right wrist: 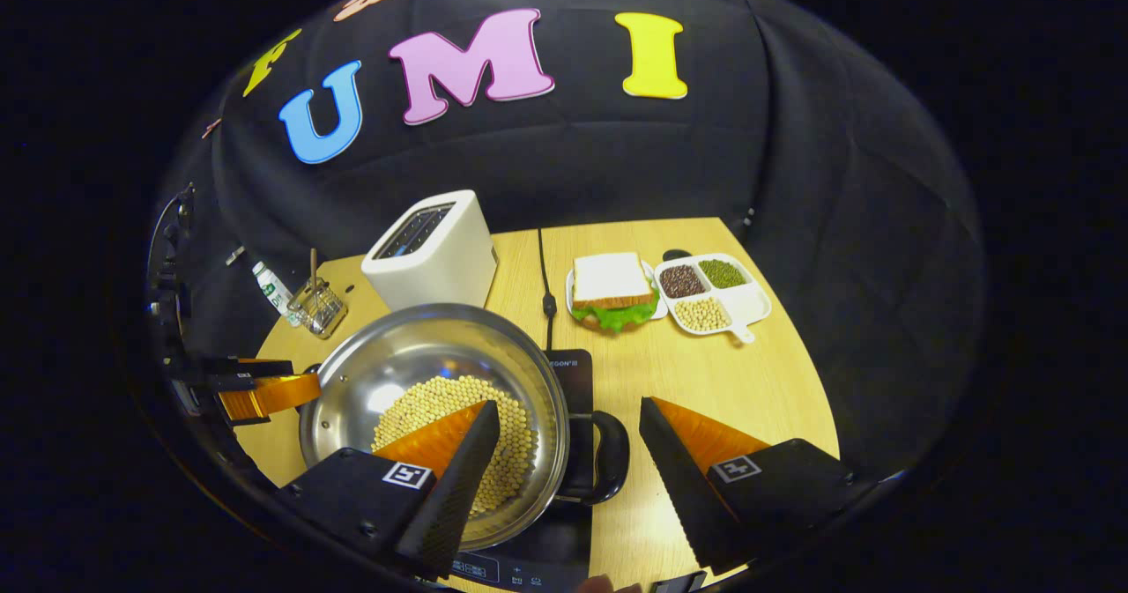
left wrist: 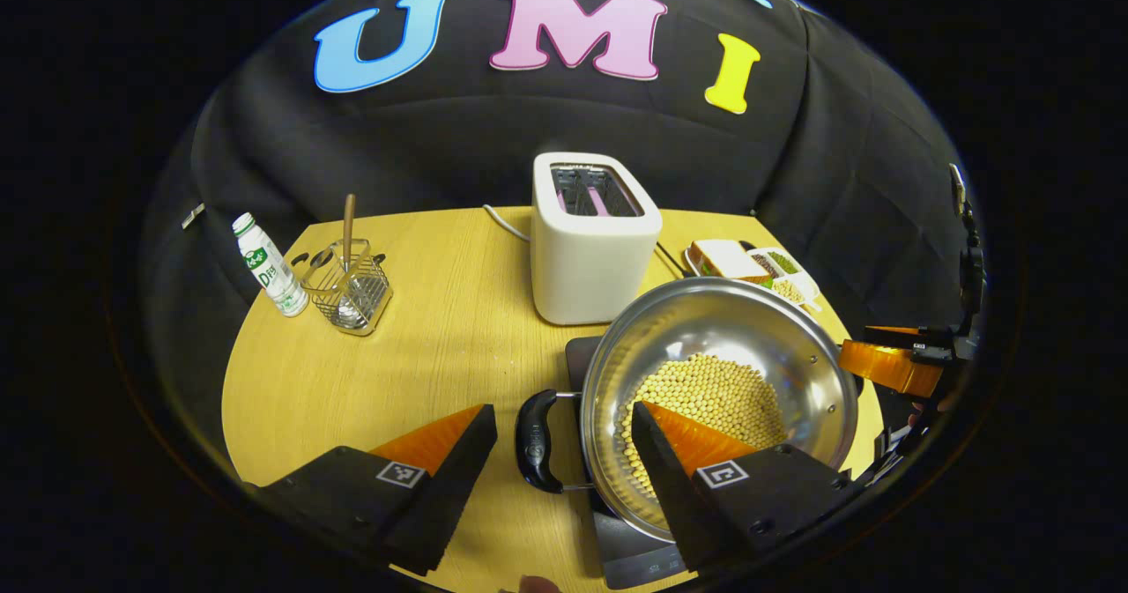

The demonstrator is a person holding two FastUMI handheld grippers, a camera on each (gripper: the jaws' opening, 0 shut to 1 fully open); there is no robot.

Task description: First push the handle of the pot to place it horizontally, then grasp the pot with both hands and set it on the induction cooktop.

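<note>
Pot: your steel pot [left wrist: 718, 373] sits on the black cooktop [left wrist: 630, 549] near the front edge of the table [left wrist: 423, 346], with a heap of pale beans [left wrist: 714, 395] in its bottom.
Left tongs: your left tongs [left wrist: 564, 430] are spread wide open, the pot's black side handle [left wrist: 538, 441] lying in the gap between the fingers, untouched; one finger reaches in over the rim above the beans.
Right tongs: your right tongs [right wrist: 568, 426] are open too, straddling the other black handle [right wrist: 604, 456]; one finger hangs over the pot's [right wrist: 436, 390] inside, the other over bare table [right wrist: 758, 381].
Cooktop: in the right gripper view its dark panel [right wrist: 568, 373] shows just behind and under the pot.
Behind the pot: a white toaster [left wrist: 592, 236] stands close by.
Far left: a wire holder [left wrist: 348, 289] and a small bottle [left wrist: 269, 265] beside it.
Far right: a sandwich [right wrist: 612, 289] on a plate, next to a divided dish [right wrist: 714, 298] of grains.
</note>
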